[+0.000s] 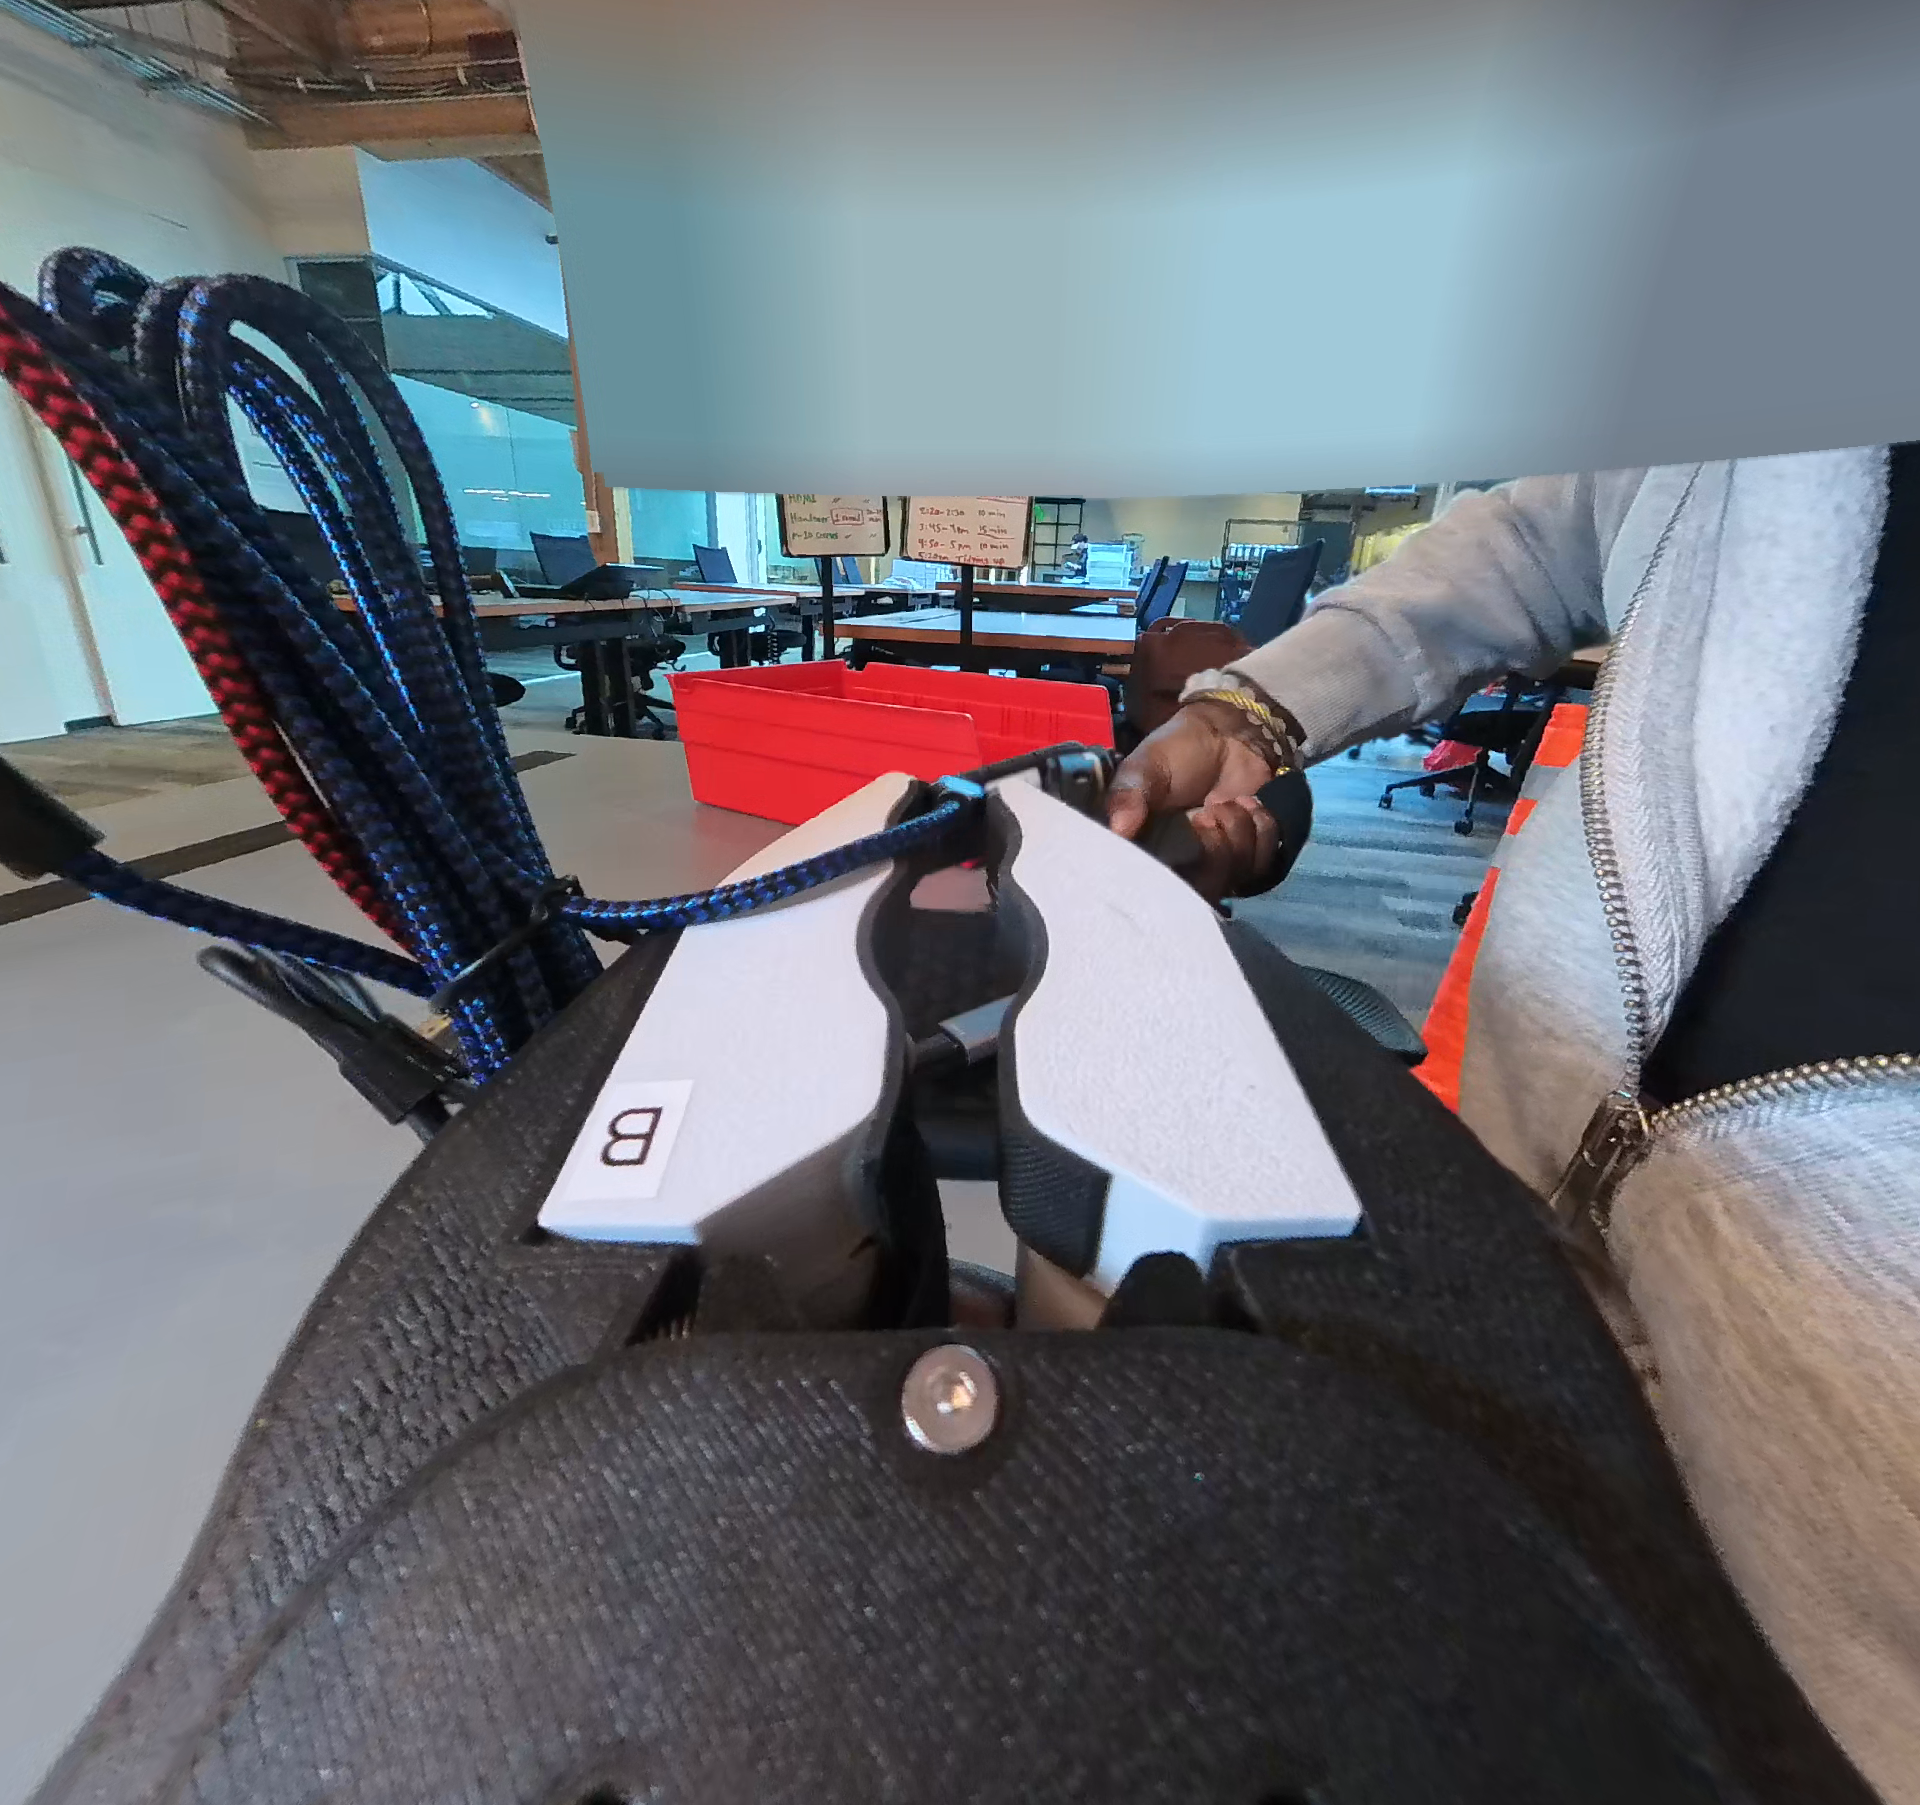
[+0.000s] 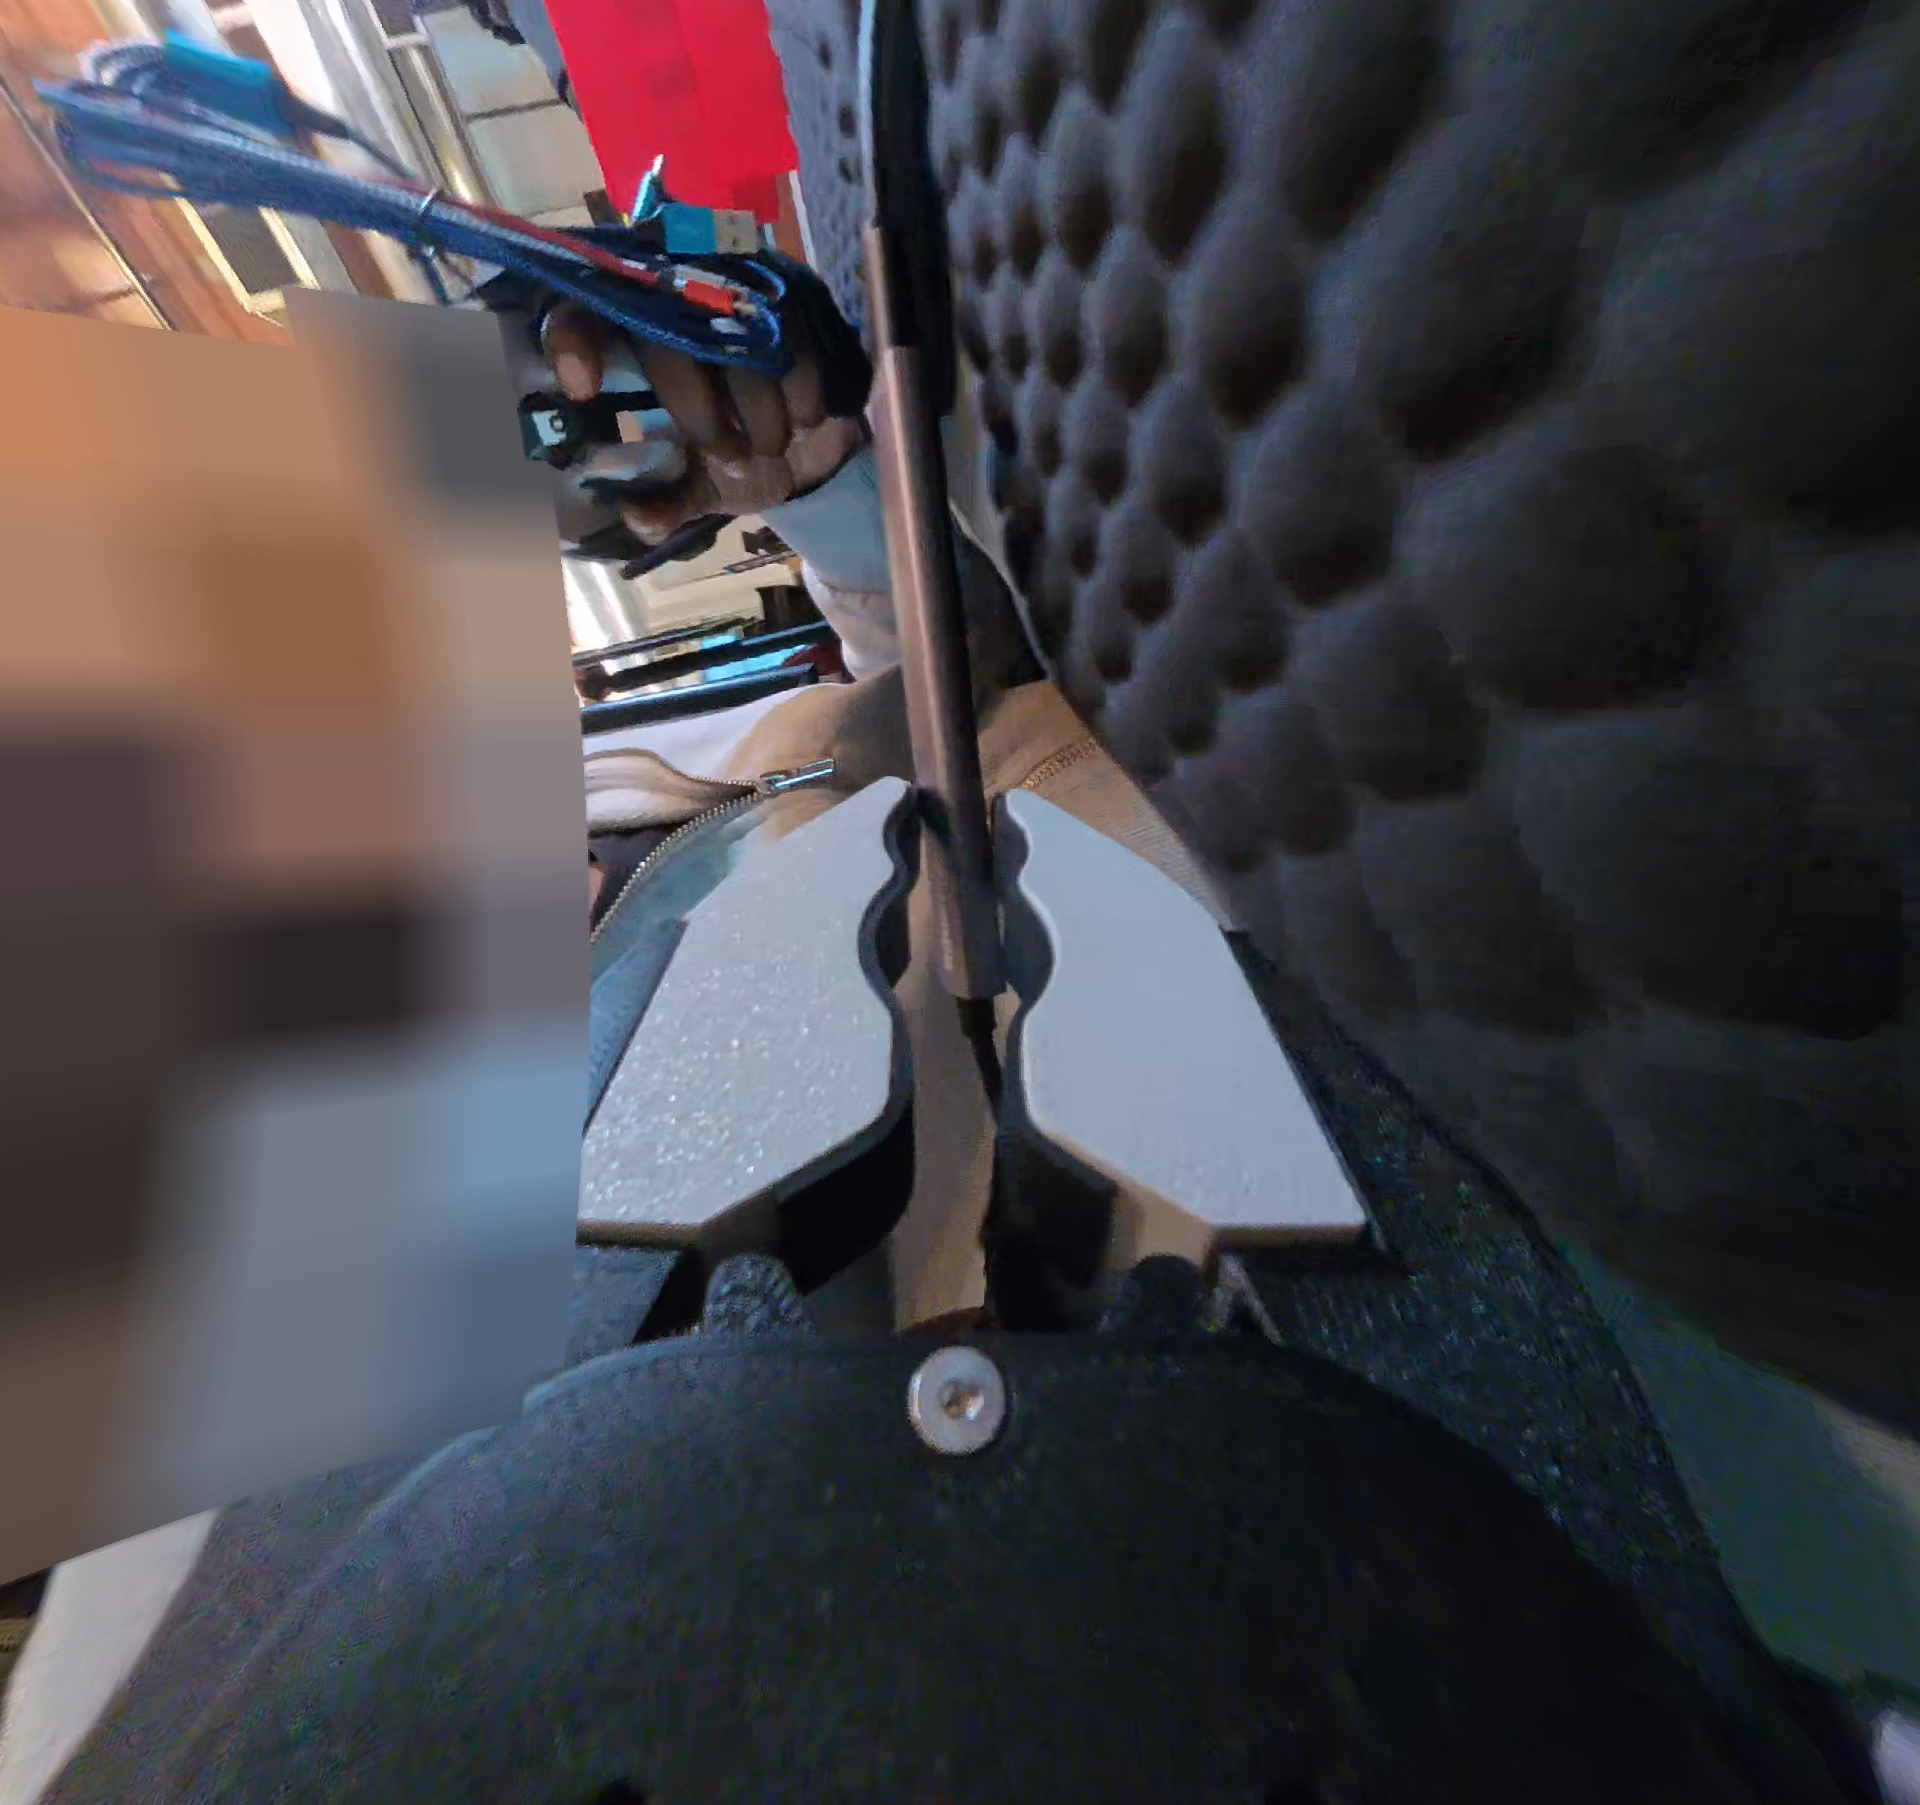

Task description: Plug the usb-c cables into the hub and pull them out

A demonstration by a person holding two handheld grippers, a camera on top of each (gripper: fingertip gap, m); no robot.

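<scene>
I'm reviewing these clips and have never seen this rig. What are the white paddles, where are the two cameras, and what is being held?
There is no robot: a person holds a hand-operated gripper in each hand, each with a camera looking along its two white fingers.

In the left wrist view, the left gripper is shut on a blue braided cable, whose bundle with a red cable hangs at left. Beyond lie a grey table and a red bin.

The right wrist view is rotated. The right gripper pinches a slim grey metal hub seen edge-on, beside dark foam. The other hand shows farther off.
</scene>
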